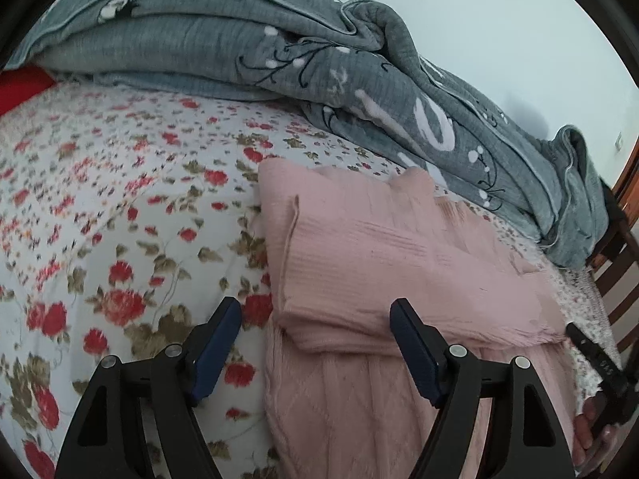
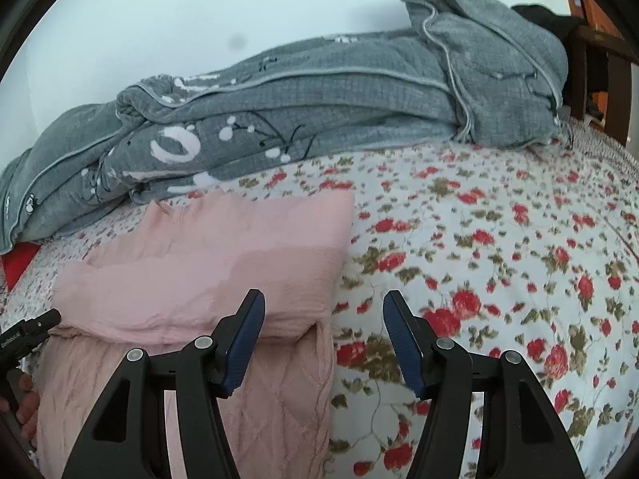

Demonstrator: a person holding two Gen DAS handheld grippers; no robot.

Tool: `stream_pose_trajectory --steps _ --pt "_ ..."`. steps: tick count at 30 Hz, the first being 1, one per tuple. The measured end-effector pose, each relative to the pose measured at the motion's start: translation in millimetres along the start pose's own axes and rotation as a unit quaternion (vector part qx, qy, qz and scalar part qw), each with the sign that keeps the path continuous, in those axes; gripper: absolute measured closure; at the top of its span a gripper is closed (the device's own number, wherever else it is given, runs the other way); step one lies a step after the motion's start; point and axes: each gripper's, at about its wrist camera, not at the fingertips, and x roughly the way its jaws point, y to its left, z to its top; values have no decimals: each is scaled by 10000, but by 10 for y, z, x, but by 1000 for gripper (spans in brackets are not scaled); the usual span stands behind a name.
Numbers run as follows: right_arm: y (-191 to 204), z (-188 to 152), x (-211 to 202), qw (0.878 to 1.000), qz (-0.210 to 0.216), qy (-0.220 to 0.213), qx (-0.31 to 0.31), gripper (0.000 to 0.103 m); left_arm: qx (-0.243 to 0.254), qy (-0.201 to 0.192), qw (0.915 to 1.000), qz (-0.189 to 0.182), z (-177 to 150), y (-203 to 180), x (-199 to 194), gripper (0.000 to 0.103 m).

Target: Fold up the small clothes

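Nearest the lens, both grippers are held with jaws apart and nothing between them: the left gripper (image 1: 315,319) straddles the near left corner of the pink garment (image 1: 399,247), the right gripper (image 2: 323,315) its near right corner. On the floral bedspread (image 1: 120,199), before the grey blanket (image 1: 279,40), that garment is seen already doubled over a pink knitted piece (image 1: 359,411). Judged next: a closing fold or a move aside. Faint lettering on the opposite tool cannot be read
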Motion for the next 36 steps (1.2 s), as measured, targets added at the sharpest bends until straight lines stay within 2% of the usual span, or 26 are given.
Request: stream_pose_trajectory --steps 2,5,8,12,17,23,28,31,34,35,36 --pt "-31 -30 -60 10000 -7 19 56 42 0 -10 10000 -16 -48 28 -75 28" --pt "-82 -152 -299 9999 -106 -44 54 42 202 -141 9995 174 -164 63 -313 28" --pt "-88 -316 -651 9994 -138 -70 -295 42 417 -167 9986 293 -333 98 -622 29" --pt "-79 -609 -1215 9970 -301 -252 -670 42 690 104 9975 -61 -653 83 -1043 29" --pt "-124 -1079 -1624 9972 -6 126 -736 42 1019 332 9941 -177 -1281 11 -1485 29" --pt "-194 -1619 -1795 9964 495 622 -284 47 899 459 9949 -91 -1798 55 -1666 33" --pt "-126 -1881 -1838 9953 725 631 -135 48 1215 420 9917 35 -2036 -93 -1647 35" --pt "-20 -1987 -1799 9946 778 668 -174 48 1085 356 9931 269 -2080 -136 -1579 38" --pt "133 -2092 -1696 9940 707 753 -354 55 904 267 9942 520 -2098 -140 -1540 60" --pt "177 -2114 -1681 9945 615 731 -418 62 894 274 9942 525 -2098 -149 -1535 71" --pt "254 -2135 -1701 9960 419 558 -553 71 886 275 9946 471 -2100 -159 -1541 91"
